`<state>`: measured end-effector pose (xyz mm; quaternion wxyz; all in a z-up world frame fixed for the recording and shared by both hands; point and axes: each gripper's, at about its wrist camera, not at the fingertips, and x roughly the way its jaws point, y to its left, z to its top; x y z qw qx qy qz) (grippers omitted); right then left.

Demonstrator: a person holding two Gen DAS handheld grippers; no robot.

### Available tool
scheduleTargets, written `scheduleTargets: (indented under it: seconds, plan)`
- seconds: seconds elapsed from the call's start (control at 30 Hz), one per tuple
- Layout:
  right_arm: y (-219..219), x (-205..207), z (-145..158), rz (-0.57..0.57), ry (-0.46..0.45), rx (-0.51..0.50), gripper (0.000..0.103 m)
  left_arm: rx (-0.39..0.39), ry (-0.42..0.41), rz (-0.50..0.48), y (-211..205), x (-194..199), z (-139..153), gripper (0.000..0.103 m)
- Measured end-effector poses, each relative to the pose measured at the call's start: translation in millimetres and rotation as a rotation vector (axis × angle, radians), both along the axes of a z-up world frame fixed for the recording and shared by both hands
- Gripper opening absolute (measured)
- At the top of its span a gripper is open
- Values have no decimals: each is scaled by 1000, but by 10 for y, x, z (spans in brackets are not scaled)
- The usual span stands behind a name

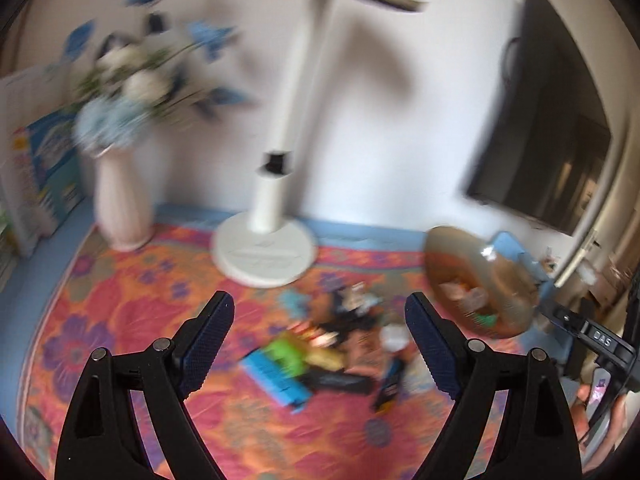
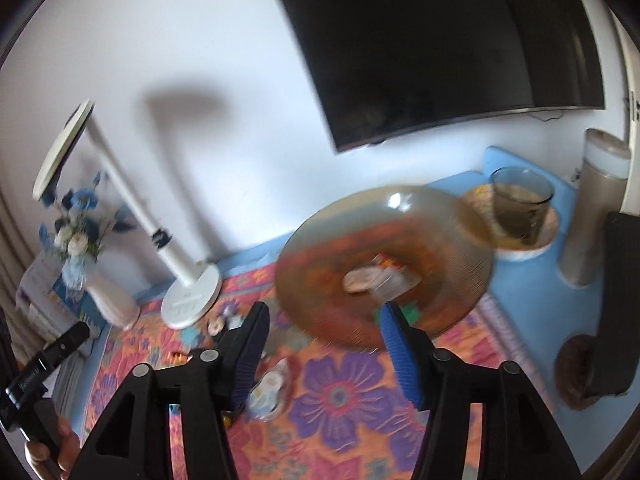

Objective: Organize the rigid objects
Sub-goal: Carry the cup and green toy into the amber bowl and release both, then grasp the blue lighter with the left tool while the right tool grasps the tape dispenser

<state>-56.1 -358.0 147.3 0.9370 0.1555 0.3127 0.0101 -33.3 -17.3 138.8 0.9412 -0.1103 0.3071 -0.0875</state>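
Note:
My left gripper point(image 1: 318, 308) stands open over a flowered cloth point(image 1: 120, 320), with nothing between its fingers. Just beyond it lies a blurred pile of small things: a blue block point(image 1: 276, 380), a green piece point(image 1: 288, 354) and black bits point(image 1: 348, 316). A brown glass plate point(image 1: 476, 280) sits tilted at the right, with small items on it. In the right wrist view my right gripper point(image 2: 326, 316) is open. The blurred plate point(image 2: 384, 260) has its near rim between the fingers, and the pads do not press on it. A small packet point(image 2: 272, 388) lies by the left finger.
A white desk lamp point(image 1: 264, 256) and a white vase of blue flowers point(image 1: 124, 200) stand by the wall, under a dark screen point(image 2: 440, 40). A glass cup point(image 2: 520, 204) in a bowl, a tall cylinder point(image 2: 596, 208) and a black object point(image 2: 612, 300) stand on the blue mat at right.

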Motion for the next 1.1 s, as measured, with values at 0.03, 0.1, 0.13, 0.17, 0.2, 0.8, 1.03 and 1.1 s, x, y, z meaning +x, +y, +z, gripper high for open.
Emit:
scheduleTargets:
  seconds: [0.03, 0.1, 0.13, 0.17, 0.2, 0.8, 1.03, 1.1]
  plan:
    - [60, -8, -77, 5, 6, -3, 58, 10, 16, 20, 62, -15, -117, 87]
    - [241, 5, -340, -4, 25, -46, 61, 39, 53, 67, 185, -26, -405, 87]
    - [307, 19, -464, -2, 38, -61, 61, 52, 74, 86, 232, -35, -562, 87]
    - [365, 32, -599, 4, 55, -74, 61, 57, 95, 96, 272, -31, -714, 87]
    - [424, 48, -743, 9, 73, -84, 61, 56, 115, 103, 310, -32, -857, 87]
    - [607, 185, -1141, 118, 233, -46, 64, 106, 243, -11, 26, 29, -1162, 87]
    - [912, 357, -1200, 177, 301, -79, 64, 284, 306, -55, -430, 271, -1303, 87]
    - [962, 401, -1231, 182, 308, -96, 64, 266, 317, -48, -377, 285, -1321, 87]
